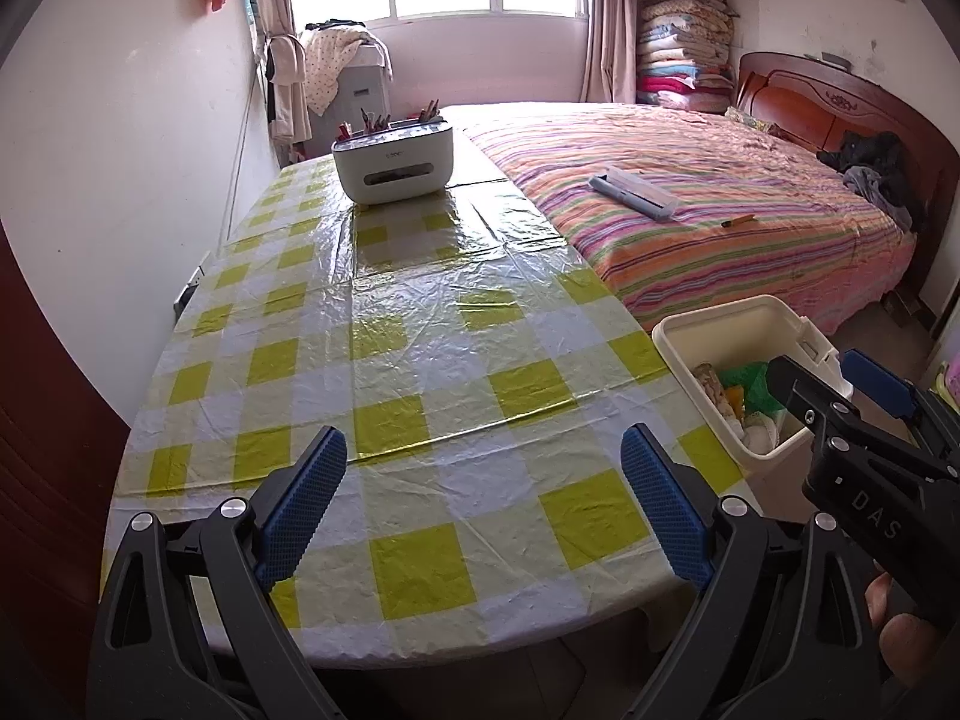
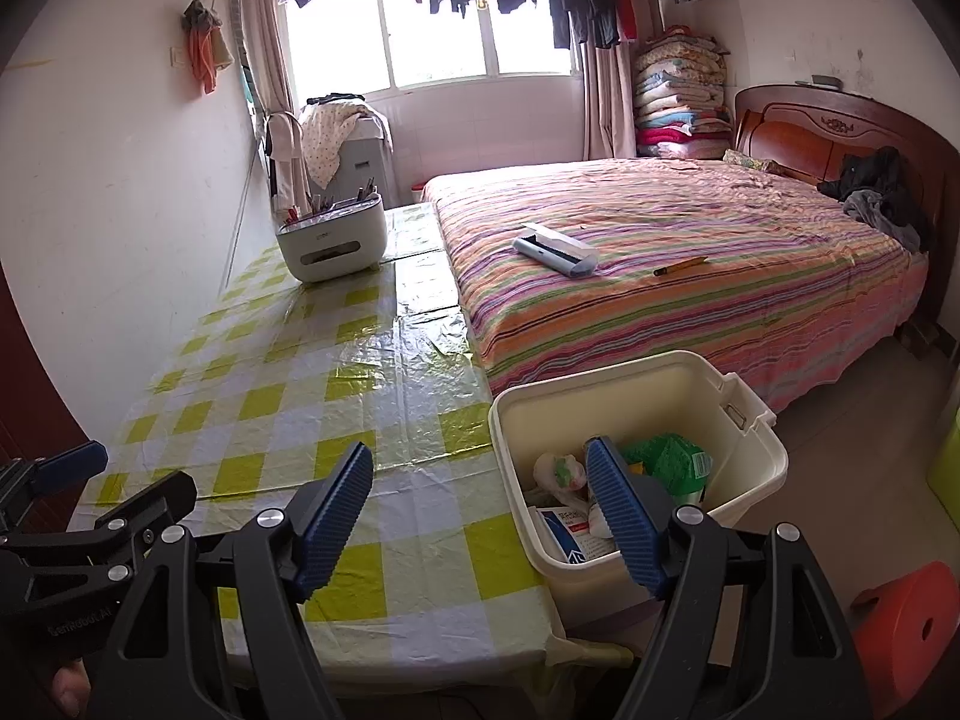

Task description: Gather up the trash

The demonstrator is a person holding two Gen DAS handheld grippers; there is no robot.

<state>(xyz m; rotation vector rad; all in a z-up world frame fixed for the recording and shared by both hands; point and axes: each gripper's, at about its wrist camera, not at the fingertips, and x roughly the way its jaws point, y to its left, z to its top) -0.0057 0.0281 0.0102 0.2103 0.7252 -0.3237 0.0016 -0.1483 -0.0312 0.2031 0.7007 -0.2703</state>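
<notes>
Judging by looks, the crumpled wrappers and small carton (image 2: 573,531) in the cream plastic bin (image 2: 762,462) are light, soft, pinchable anywhere. They sit beside the yellow-checked worktop (image 1: 420,324), just beyond my right tool (image 2: 489,525), jaws apart and empty; my left tool (image 1: 483,501) likewise gapes over bare cloth.

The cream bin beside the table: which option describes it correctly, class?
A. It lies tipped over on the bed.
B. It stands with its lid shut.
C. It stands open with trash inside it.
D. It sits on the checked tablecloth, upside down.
C: the cream bin stands upright by the table, open, with a green wrapper and other litter inside.
</notes>
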